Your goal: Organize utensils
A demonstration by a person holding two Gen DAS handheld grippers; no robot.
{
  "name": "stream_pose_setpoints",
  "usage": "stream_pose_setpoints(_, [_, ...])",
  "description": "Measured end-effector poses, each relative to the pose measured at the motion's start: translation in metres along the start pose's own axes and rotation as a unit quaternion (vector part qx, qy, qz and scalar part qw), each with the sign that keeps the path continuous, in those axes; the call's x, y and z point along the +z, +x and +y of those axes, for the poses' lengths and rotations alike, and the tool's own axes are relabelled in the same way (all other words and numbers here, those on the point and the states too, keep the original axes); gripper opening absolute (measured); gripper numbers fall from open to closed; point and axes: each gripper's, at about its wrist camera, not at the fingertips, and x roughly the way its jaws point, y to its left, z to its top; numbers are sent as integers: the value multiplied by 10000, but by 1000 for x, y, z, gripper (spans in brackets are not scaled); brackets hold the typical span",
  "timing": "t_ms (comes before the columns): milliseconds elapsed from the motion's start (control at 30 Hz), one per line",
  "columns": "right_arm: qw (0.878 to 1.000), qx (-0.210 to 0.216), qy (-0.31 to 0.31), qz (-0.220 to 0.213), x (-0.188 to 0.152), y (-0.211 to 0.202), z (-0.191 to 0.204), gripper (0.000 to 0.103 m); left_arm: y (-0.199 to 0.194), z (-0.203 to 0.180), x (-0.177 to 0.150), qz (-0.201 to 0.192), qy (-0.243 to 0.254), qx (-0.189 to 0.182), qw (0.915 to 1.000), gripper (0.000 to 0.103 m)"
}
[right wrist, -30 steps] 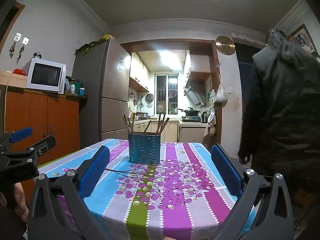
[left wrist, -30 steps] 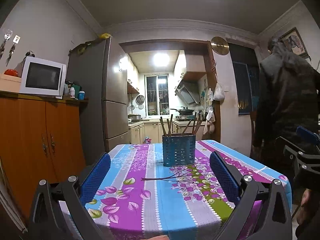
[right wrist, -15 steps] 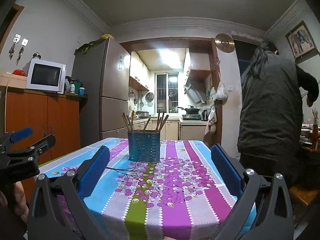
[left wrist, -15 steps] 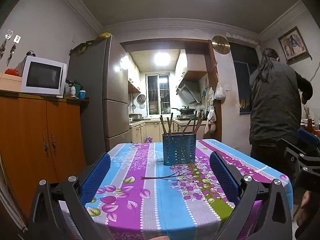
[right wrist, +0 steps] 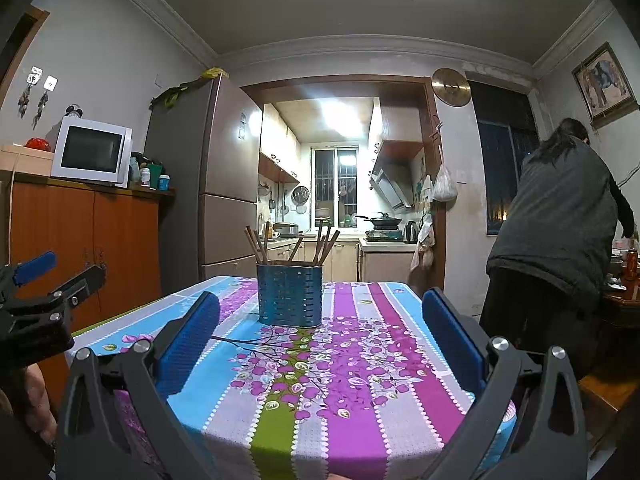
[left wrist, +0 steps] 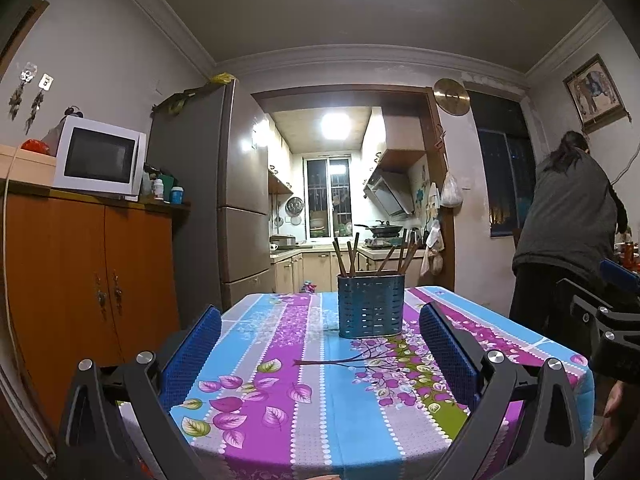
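1. The left gripper [left wrist: 320, 344] is held low at the near edge of the table; its blue pads are spread wide and nothing is held between them.
2. The right gripper [right wrist: 320, 332] is held the same way, wide open and empty. From the left wrist view part of it is seen at 3 o'clock, well apart from the holder.
3. The blue holder [left wrist: 371, 306] is stood upright on the table, at 12 o'clock from the left gripper and nearer 11 o'clock from the right. Brown chopsticks [left wrist: 347, 257] are leaned in it, in a left group and a right group.
4. The chopsticks are judged light, stiff and thin, so they could be rolled or slipped between the pads; a hold partway down the bare upper shaft, across the stick, is advised.
5. The perforated holder is judged light and could be tipped if a stick is dragged sideways; a straight upward pull is suggested.
6. The table is covered by a striped floral tablecloth [left wrist: 320, 400], judged soft and liable to be bunched. A dark printed branch lies in front of the holder; no loose stick can be told apart from it.
7. A microwave [left wrist: 98, 156] is seen at 10 o'clock, a lit kitchen at 12, and a person [left wrist: 568, 216] with their back turned at 3 o'clock.
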Motion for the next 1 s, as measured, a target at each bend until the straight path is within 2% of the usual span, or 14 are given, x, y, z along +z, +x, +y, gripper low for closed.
stream_pose_setpoints(1000, [9997,134,38,191,2,9,0,98,10,-2,-7,121,64,-80,9999,99])
